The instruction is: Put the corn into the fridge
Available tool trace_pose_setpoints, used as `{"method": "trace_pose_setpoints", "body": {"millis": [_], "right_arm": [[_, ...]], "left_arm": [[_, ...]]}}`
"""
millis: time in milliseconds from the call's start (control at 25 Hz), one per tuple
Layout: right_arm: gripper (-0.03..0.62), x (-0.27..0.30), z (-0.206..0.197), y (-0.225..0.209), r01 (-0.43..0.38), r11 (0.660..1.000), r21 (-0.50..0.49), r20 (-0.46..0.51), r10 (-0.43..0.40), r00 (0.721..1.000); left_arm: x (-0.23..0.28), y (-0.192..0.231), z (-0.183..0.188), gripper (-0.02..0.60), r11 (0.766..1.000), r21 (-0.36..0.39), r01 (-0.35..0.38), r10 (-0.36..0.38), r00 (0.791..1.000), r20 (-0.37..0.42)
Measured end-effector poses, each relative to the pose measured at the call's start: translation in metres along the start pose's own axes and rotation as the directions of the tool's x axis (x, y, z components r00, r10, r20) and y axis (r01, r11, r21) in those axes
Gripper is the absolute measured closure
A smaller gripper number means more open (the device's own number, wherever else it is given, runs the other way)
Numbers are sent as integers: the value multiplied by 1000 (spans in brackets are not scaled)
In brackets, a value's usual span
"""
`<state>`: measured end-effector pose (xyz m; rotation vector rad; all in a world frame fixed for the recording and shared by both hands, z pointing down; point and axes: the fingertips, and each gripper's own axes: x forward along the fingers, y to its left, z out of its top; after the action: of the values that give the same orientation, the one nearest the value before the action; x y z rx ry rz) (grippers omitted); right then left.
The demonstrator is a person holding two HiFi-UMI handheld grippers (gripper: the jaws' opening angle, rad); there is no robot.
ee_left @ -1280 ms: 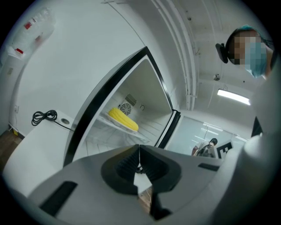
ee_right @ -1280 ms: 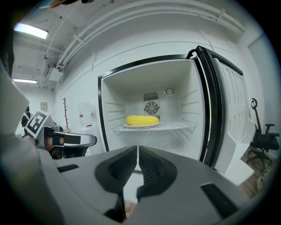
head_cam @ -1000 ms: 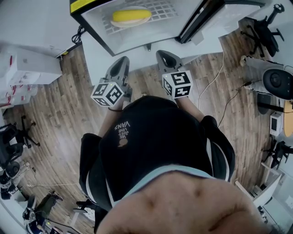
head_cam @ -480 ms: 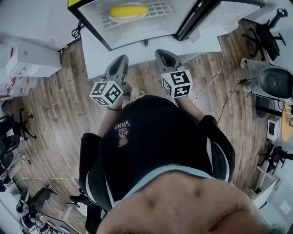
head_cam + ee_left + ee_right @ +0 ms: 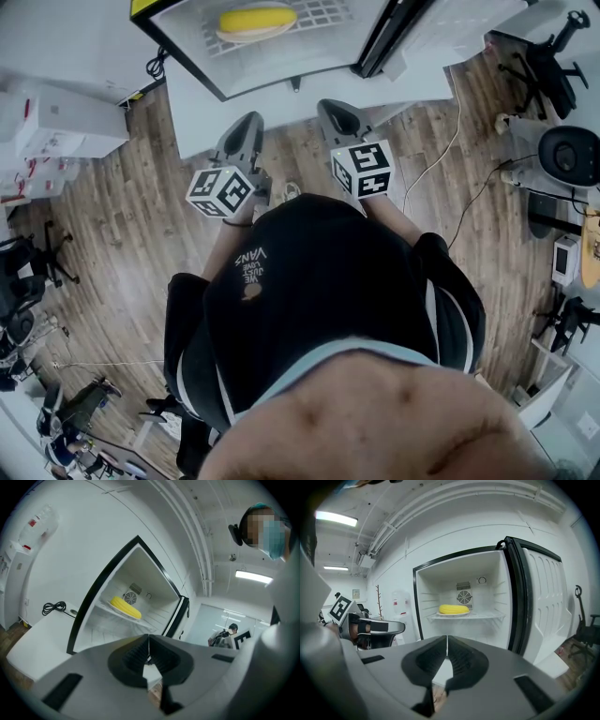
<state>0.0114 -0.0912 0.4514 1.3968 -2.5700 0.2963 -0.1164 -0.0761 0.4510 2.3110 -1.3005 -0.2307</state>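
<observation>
Lying on its side, the corn (image 5: 453,609) is a smooth, bright yellow cob with rounded ends. It rests on a pale plate (image 5: 465,613), which sits on the wire shelf (image 5: 490,616) inside the fridge (image 5: 440,585). A small round fan (image 5: 463,597) shows on the back wall just behind it. The fridge is white with a black frame, and its door (image 5: 541,597) stands swung open to the right in the right gripper view.

The left hand-held gripper (image 5: 148,641) points toward the open fridge with its ribbed jaws pressed together and nothing between them. The right hand-held gripper (image 5: 446,641) is the same, with its jaws meeting and empty. Both are well apart from the corn and held side by side over the wooden floor (image 5: 112,216), in front of the person's dark shirt (image 5: 319,281).

Compared with a second ago, the fridge and corn sit nearer the top edge of the head view, and slightly further left. The corn is on the same shelf and plate. Both hand-held grippers are in much the same place in that view.
</observation>
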Motion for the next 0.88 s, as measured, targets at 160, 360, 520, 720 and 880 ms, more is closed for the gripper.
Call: {"method": "trace_pose_setpoints", "body": {"millis": [160, 360, 520, 720, 880], "right_arm": [[577, -1, -3, 0, -1, 1000, -7, -5, 1, 1000], [582, 3, -2, 1, 0, 1000, -20, -9, 0, 1000], [582, 5, -1, 1, 1, 1000, -26, -6, -1, 1000], [582, 5, 0, 1, 3, 1000, -24, -9, -3, 1000], [582, 6, -1, 3, 1, 1000, -24, -7, -1, 1000]], "left_arm": [[-2, -1, -1, 563, 1000, 3, -2, 2, 1000, 9], [-1, 0, 2, 563, 1000, 6, -7, 7, 1000, 15], [-1, 1, 3, 563, 1000, 2, -8, 8, 1000, 18], [0, 2, 4, 563, 1000, -2, -6, 6, 1000, 23], [0, 2, 2, 563, 1000, -10, -4, 5, 1000, 24]]}}
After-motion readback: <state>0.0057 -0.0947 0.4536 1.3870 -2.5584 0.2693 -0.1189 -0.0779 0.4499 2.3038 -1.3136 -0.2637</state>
